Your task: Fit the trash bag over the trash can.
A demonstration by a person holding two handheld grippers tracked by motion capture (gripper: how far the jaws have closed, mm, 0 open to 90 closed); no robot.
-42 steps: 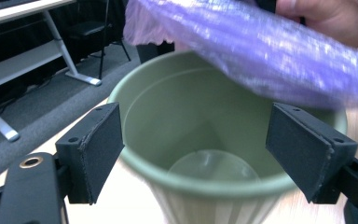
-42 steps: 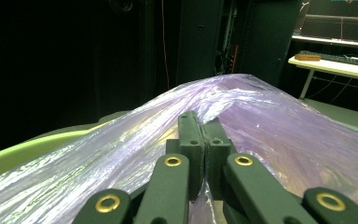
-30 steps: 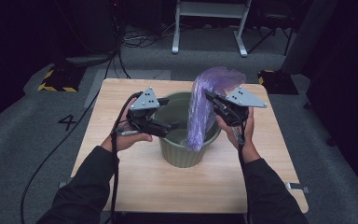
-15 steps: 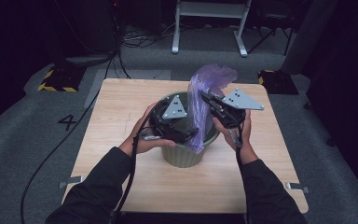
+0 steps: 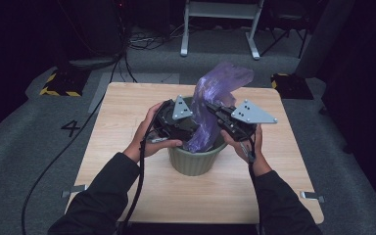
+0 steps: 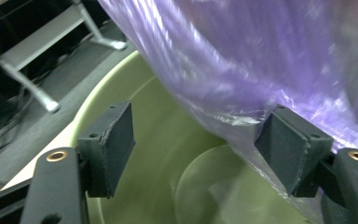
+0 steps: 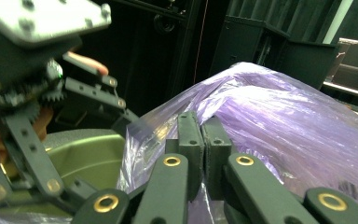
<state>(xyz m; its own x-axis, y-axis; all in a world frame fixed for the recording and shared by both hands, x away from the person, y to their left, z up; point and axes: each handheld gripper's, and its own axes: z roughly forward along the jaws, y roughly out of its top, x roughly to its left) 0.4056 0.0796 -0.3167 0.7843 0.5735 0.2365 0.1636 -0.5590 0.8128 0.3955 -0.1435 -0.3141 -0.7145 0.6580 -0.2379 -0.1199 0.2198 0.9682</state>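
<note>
A pale green pot [image 5: 196,159] stands mid-table. A translucent purple plastic bag [image 5: 216,95] rises out of it and arches up and back. My right gripper [image 7: 204,135] is shut on a fold of the purple bag [image 7: 279,116] at the pot's right rim. My left gripper [image 5: 190,126] hovers over the pot's left half, against the bag. In the left gripper view its jaws [image 6: 200,135] are apart and have just been closing. The bag's film [image 6: 242,56] touches the right pad [image 6: 291,144], and the left pad [image 6: 114,135] is free over the pot's inside [image 6: 168,154].
The pot sits on a light wooden table [image 5: 127,122] with bare wood all around it. The left gripper's black cable [image 5: 139,186] trails off the table's near edge. A metal stand [image 5: 220,24] and a yellow-striped block [image 5: 58,85] are on the grey floor beyond.
My left gripper has moved right, from the pot's left rim to over the pot beside the bag. The right gripper has stayed put, still holding the bag.
</note>
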